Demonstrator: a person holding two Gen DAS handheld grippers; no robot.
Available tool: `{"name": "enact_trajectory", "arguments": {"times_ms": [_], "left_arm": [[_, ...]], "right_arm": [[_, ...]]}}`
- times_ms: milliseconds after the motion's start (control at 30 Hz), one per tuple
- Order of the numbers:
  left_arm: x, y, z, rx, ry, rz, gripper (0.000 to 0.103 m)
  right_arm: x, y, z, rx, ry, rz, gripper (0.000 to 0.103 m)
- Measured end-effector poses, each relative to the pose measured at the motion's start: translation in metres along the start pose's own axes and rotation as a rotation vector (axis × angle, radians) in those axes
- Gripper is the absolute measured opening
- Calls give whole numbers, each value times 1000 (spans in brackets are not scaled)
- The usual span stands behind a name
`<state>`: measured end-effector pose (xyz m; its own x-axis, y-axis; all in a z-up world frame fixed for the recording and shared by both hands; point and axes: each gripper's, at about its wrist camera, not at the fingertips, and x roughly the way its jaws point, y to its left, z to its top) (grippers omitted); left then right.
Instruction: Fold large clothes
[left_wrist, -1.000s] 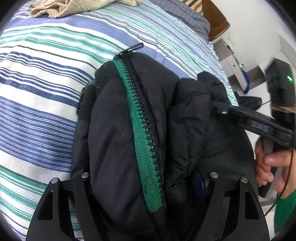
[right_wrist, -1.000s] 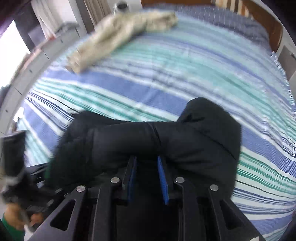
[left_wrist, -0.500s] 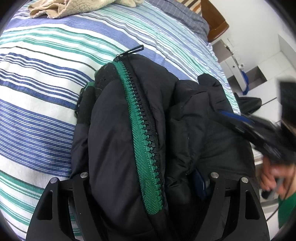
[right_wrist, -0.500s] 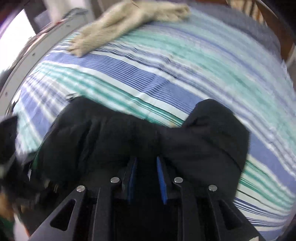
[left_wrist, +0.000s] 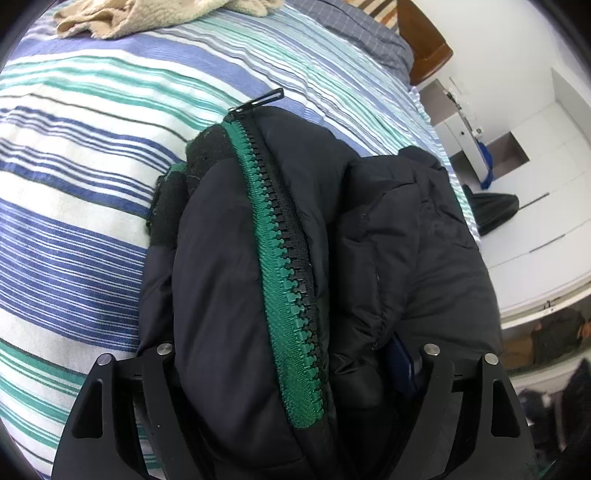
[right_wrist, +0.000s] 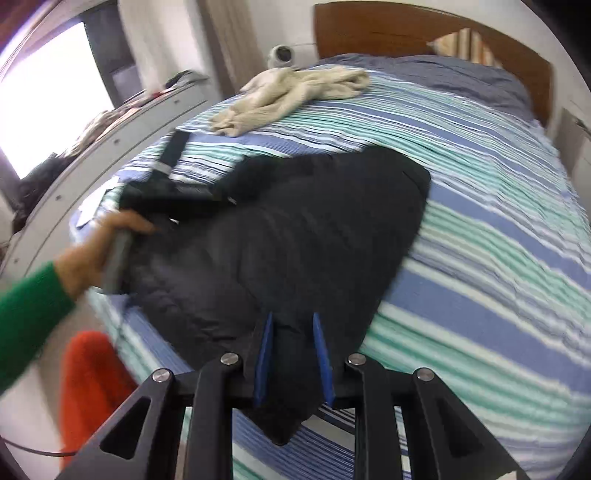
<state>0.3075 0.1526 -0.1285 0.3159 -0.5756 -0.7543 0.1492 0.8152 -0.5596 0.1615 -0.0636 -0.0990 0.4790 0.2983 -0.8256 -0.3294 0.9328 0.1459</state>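
Note:
A black padded jacket with a green zipper lies on the striped bed. My left gripper holds a thick bunch of it; the jaws are opening while the bundle still fills the gap and touches the blue pad. In the right wrist view the jacket is drawn out flat across the bed. My right gripper is shut on its near edge, with fabric hanging between the blue pads. The left gripper, held by a hand in a green sleeve, sits at the jacket's far left.
A beige fleecy garment lies near the head of the bed, beside a grey pillow and the wooden headboard. Something orange is on the floor at the left. White furniture stands past the bed's right edge.
The right gripper pulled back fast with the jacket's edge, stretching the bunched jacket out flat, and left the left wrist view. The left gripper stayed in place on its bundle.

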Motion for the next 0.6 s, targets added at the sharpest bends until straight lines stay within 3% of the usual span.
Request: {"name": "enact_trajectory", "arguments": {"times_ms": [167,267,433,500,600], "left_arm": [[5,-4,2,11,1,-7,89],[3,-7,3,9,-13,21,90],[-31,-14,0,-18,-24,42,90],[-60,-15,-6,-17,-56,-5,91],[-99,-2,-19,-18,-116,-49,97]], "right_arm": [[52,-31,-18,188,54,105,19],[65,-31,-20,195,38,99,19],[33,-15,-15,134,15,25,23],[10,-20,-15,177,-17,46,34],[-24,-20,-7,167,-113,43,34]]}}
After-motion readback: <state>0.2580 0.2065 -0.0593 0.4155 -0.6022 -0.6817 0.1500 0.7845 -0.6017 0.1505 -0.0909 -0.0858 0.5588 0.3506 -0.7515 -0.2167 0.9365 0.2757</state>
